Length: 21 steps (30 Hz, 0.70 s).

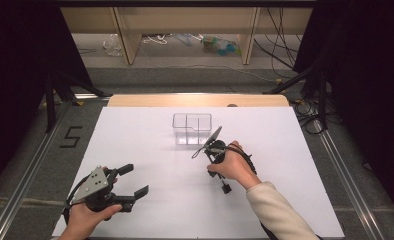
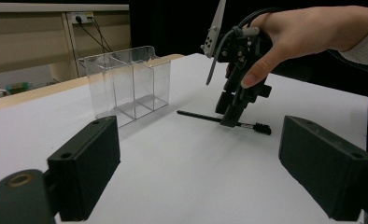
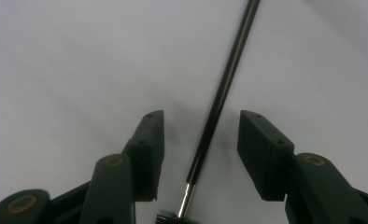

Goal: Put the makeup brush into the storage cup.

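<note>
A thin black brush (image 3: 219, 98) with a small bristle head (image 2: 262, 127) lies flat on the white table (image 1: 150, 145). My right gripper (image 3: 201, 121) points straight down over it, jaws either side of the handle, with a gap between each pad and the rod. In the high view the person's right hand covers that gripper (image 1: 216, 165), and the brush's head end (image 1: 225, 188) pokes out on the near side. My left gripper (image 1: 135, 180) rests open and empty at the table's near left; its two pads (image 2: 88, 158) frame the scene.
A clear plastic box (image 1: 192, 128) with several compartments stands just beyond the right hand, and left of it in the left gripper view (image 2: 126, 84). A wooden table edge (image 1: 195, 100), shelving and cables lie at the back.
</note>
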Motion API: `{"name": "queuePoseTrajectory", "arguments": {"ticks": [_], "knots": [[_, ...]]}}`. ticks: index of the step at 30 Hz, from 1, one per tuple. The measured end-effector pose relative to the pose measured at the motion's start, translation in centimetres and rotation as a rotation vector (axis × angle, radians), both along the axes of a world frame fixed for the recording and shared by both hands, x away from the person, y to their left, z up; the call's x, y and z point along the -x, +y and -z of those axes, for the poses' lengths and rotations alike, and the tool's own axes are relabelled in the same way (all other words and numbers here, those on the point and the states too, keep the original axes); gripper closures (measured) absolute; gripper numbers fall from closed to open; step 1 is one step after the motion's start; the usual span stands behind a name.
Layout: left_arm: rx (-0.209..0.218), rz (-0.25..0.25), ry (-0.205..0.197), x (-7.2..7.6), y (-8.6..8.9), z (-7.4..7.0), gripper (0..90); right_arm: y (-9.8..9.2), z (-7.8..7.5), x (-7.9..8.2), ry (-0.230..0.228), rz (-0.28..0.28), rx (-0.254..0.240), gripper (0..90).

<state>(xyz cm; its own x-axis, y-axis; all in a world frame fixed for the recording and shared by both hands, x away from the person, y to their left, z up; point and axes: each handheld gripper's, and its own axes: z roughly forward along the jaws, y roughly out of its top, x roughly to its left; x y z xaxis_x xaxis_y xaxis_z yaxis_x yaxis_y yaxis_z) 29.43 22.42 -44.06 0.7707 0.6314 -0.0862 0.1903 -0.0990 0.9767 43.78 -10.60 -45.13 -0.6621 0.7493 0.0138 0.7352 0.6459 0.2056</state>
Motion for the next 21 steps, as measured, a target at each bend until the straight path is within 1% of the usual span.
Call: {"name": "queuePoseTrajectory", "arguments": {"ticks": [2, 3, 5, 6, 9, 10, 12, 14, 15, 16, 17, 20, 21], "knots": [[0.004, -0.003, 0.006, 0.03, -0.03, 0.02, 12.7, 0.17, -0.02, -0.04, 0.017, 0.014, 0.016, 54.5], [0.001, 0.001, 0.0, 0.0, 0.0, 0.01, 12.7, 0.15, 0.17, -0.12, -0.002, 0.002, 0.013, 54.5], [0.001, 0.001, 0.0, 0.01, 0.01, -0.01, 12.7, 0.23, 0.23, -0.14, 0.016, 0.01, 0.024, 55.3], [0.001, 0.001, 0.0, 0.01, 0.01, 0.0, 12.7, 0.31, 0.37, -0.13, 0.027, 0.023, 0.022, 55.7], [0.002, 0.002, 0.0, 0.0, -0.01, 0.01, 12.7, 0.27, 0.4, -0.26, 0.028, 0.009, 0.038, 58.6], [0.002, 0.002, 0.0, 0.01, -0.02, 0.01, 12.7, 0.53, 0.26, -0.22, 0.046, 0.044, 0.042, 60.2], [0.002, 0.003, 0.0, 0.01, -0.02, 0.01, 12.7, 0.55, 0.29, -0.24, 0.042, 0.042, 0.044, 60.4], [0.001, 0.002, 0.0, 0.01, -0.02, 0.0, 12.7, 0.73, 0.37, -0.26, 0.034, 0.034, 0.061, 62.2], [0.002, 0.002, 0.0, 0.01, -0.01, 0.0, 12.7, 0.73, 0.37, -0.26, 0.034, 0.034, 0.061, 62.2], [0.001, 0.002, 0.0, 0.01, -0.02, 0.0, 12.8, 0.73, 0.41, -0.27, 0.029, 0.017, 0.062, 65.1], [0.0, 0.002, 0.0, 0.02, -0.02, 0.0, 12.8, 0.86, 0.27, -0.23, 0.046, 0.029, 0.065, 67.1], [0.001, 0.002, 0.0, 0.02, -0.01, 0.0, 12.8, 0.93, 0.24, -0.23, 0.05, 0.022, 0.064, 71.1], [0.0, 0.002, 0.0, 0.02, -0.01, 0.0, 12.8, 0.84, 0.38, -0.23, 0.04, -0.003, 0.069, 74.1]]}}
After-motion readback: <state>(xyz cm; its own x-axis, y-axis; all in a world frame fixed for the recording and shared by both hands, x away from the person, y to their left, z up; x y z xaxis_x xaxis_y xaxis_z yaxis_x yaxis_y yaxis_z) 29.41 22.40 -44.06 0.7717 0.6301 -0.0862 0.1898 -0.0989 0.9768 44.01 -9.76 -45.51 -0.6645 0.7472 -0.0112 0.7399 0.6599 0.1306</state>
